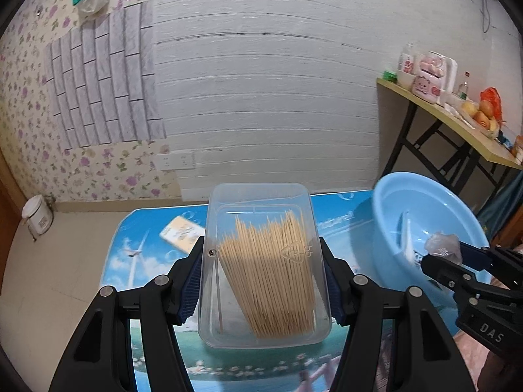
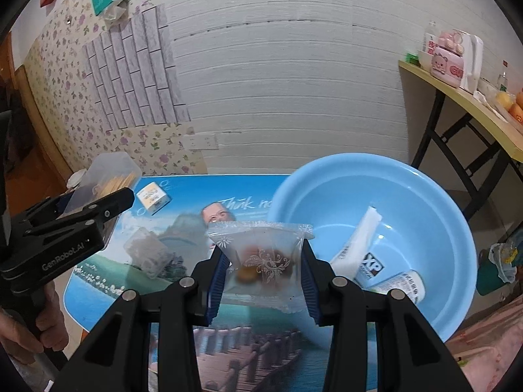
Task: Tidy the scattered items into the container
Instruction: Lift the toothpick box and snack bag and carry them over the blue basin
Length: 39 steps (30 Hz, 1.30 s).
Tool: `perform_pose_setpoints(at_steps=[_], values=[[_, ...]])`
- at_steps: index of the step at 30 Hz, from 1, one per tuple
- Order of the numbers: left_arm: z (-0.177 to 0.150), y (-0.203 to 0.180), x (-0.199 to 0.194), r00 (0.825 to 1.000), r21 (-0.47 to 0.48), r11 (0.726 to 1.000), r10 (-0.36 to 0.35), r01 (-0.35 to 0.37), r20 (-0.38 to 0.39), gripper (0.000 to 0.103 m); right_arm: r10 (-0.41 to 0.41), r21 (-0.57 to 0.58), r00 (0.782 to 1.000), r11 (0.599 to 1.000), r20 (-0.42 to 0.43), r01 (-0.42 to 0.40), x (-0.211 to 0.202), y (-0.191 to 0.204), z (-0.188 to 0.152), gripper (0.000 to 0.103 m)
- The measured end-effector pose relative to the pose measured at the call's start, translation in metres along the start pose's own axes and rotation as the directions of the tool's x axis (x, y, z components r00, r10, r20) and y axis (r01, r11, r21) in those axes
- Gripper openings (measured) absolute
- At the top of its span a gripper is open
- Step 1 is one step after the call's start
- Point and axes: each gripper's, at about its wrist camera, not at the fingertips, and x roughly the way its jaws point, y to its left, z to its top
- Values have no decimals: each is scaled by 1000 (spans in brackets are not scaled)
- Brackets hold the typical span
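My left claw [image 1: 263, 281] is clamped on the clear toothpick box [image 1: 264, 261], held above the desk [image 1: 157, 228]; my right claw [image 2: 263, 281] pinches a snack packet [image 2: 261, 258]. The blue basin [image 2: 376, 228] sits at two o'clock. Tilting the lidless box risks spilling toothpicks; the slippery packet could slide free before reaching the rim.

Two close wrist views, shared basin [image 1: 385, 202]
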Motion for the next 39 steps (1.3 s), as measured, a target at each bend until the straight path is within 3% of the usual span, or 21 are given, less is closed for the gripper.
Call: perform_pose_setpoints(at_steps=[15,39], values=[[21,-60,24,995,54,993,-102,102,-15,60,-90,84,996,992,-14,91,3,-63,2,42],[35,-139,54,980,153,968,-190,198,-64,60,-117,192,992,973,-48,124,16,-131,-2,42]])
